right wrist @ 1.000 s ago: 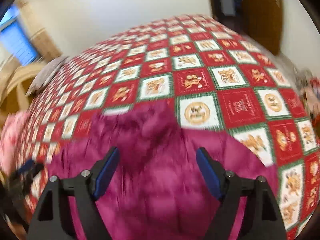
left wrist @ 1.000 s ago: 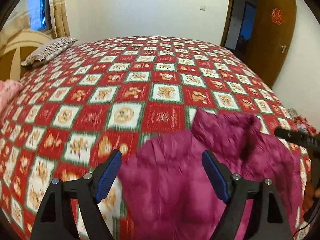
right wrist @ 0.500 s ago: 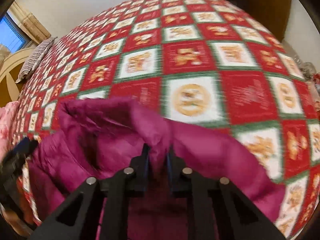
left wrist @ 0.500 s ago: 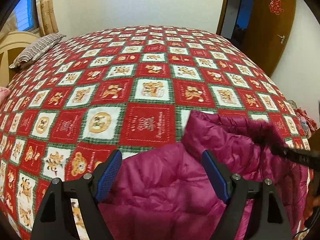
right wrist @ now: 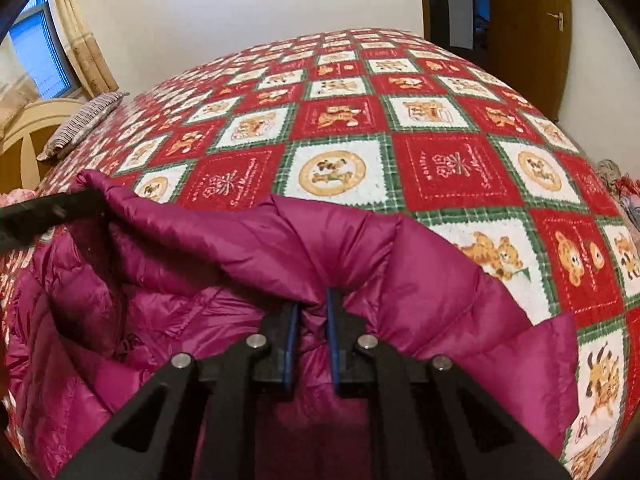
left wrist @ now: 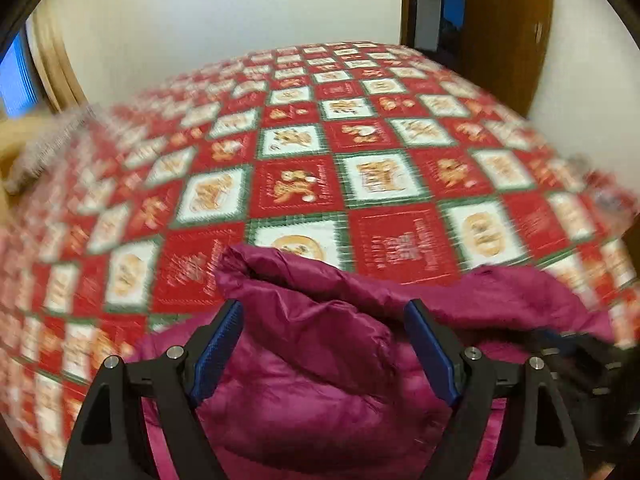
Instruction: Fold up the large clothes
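A magenta puffer jacket [right wrist: 224, 248] lies crumpled on the red, white and green patchwork bedspread [right wrist: 452, 168]. My right gripper [right wrist: 311, 312] is shut on a fold of the jacket's upper edge and holds it raised. My left gripper [left wrist: 324, 340] is open, its blue pads on either side of a raised fold of the jacket [left wrist: 316, 320] without pinching it. The left gripper also shows as a dark bar at the left edge of the right wrist view [right wrist: 48, 212], touching the jacket's far corner. The right gripper is a dark blur in the left wrist view [left wrist: 576, 352].
A striped pillow [right wrist: 80, 124] lies by the wooden headboard [right wrist: 20, 144] at the left, under a curtained window [right wrist: 36, 52]. A brown door [right wrist: 524, 28] stands open at the back right. Clutter [right wrist: 620, 188] lies off the bed's right edge.
The right gripper stays shut on the jacket fold and has lifted it. The left gripper, still open, has swung right and closer over the jacket's collar end.
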Demonstrator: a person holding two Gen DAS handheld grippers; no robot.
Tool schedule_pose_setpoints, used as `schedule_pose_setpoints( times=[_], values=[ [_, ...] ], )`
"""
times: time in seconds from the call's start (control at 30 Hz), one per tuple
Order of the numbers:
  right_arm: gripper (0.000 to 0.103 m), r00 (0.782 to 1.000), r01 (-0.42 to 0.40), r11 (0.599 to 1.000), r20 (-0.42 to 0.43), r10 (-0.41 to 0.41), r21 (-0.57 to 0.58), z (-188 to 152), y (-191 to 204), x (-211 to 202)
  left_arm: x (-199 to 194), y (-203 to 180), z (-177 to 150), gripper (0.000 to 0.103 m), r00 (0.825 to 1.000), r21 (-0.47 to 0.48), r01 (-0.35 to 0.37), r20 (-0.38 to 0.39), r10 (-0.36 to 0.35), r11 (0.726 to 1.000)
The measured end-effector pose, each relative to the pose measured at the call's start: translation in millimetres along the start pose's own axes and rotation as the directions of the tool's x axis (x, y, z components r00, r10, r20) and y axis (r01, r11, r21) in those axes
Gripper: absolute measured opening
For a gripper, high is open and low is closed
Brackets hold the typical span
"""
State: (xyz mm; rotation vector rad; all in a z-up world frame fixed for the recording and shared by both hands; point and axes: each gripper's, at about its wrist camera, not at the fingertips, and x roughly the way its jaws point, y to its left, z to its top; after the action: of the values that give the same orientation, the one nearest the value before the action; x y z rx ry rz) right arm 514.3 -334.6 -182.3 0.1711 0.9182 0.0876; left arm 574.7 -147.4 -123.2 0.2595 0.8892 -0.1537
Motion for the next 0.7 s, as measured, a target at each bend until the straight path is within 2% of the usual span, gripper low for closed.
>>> schedule_pose_setpoints(
  times=[0.03,0.07,0.1,0.13,0.17,0.3,0.4,0.43,0.5,0.53,0.57,0.6,0.7],
  values=[
    [0.012,1.0,-0.009,1.0,0.003,0.009,0.008,0,-2,0,1,-3,-2,0.083,0.998,0.023,-0.058,0.017,0.058,0.998],
    [0.012,1.0,-0.019,1.0,0.005,0.019,0.017,-1,-4,0,2,-3,-5,0.077,0.994,0.036,-0.106,0.033,0.104,0.994],
    [0.012,1.0,-0.029,0.999,0.006,0.029,0.026,0,-5,1,3,3,-9,0.065,0.99,0.033,-0.137,0.032,0.136,0.99],
    [0.012,0.999,-0.038,0.999,0.006,0.038,0.035,0,-6,1,6,10,-14,0.034,0.99,0.022,-0.14,0.005,0.14,0.99],
    [0.012,0.999,-0.046,0.998,0.007,0.046,0.041,0,-7,1,7,19,-18,0.012,0.991,0.006,-0.134,-0.022,0.135,0.991],
    [0.012,0.998,-0.058,0.997,0.013,0.057,0.052,0,-5,3,5,58,-50,0.009,0.989,-0.108,-0.132,-0.085,0.123,0.985],
    [0.014,0.998,-0.062,0.996,0.012,0.062,0.057,1,-5,4,19,79,-84,0.009,0.987,-0.222,-0.104,-0.145,0.072,0.97],
    [0.016,0.998,-0.067,0.996,0.01,0.067,0.058,1,-5,3,22,79,-91,0.01,0.988,-0.234,-0.1,-0.138,0.069,0.967],
    [0.029,0.996,-0.084,0.994,-0.012,0.085,0.066,2,-5,-2,22,73,-99,0.01,0.991,-0.224,-0.126,-0.076,0.112,0.966],
    [0.034,0.995,-0.091,0.993,-0.019,0.093,0.073,2,-6,-7,22,71,-100,0.01,0.99,-0.219,-0.134,-0.067,0.122,0.966],
    [0.043,0.995,-0.099,0.991,-0.01,0.1,0.086,1,-9,-17,22,69,-101,0.01,0.99,-0.217,-0.14,-0.059,0.13,0.966],
    [0.049,0.995,-0.096,0.99,0.013,0.095,0.1,0,-12,-28,23,70,-102,0.01,0.99,-0.221,-0.139,-0.047,0.132,0.965],
    [0.053,0.99,-0.024,0.989,0.142,0.003,0.146,2,-13,-65,23,71,-104,0.01,0.992,-0.231,-0.128,-0.031,0.125,0.964]
  ],
)
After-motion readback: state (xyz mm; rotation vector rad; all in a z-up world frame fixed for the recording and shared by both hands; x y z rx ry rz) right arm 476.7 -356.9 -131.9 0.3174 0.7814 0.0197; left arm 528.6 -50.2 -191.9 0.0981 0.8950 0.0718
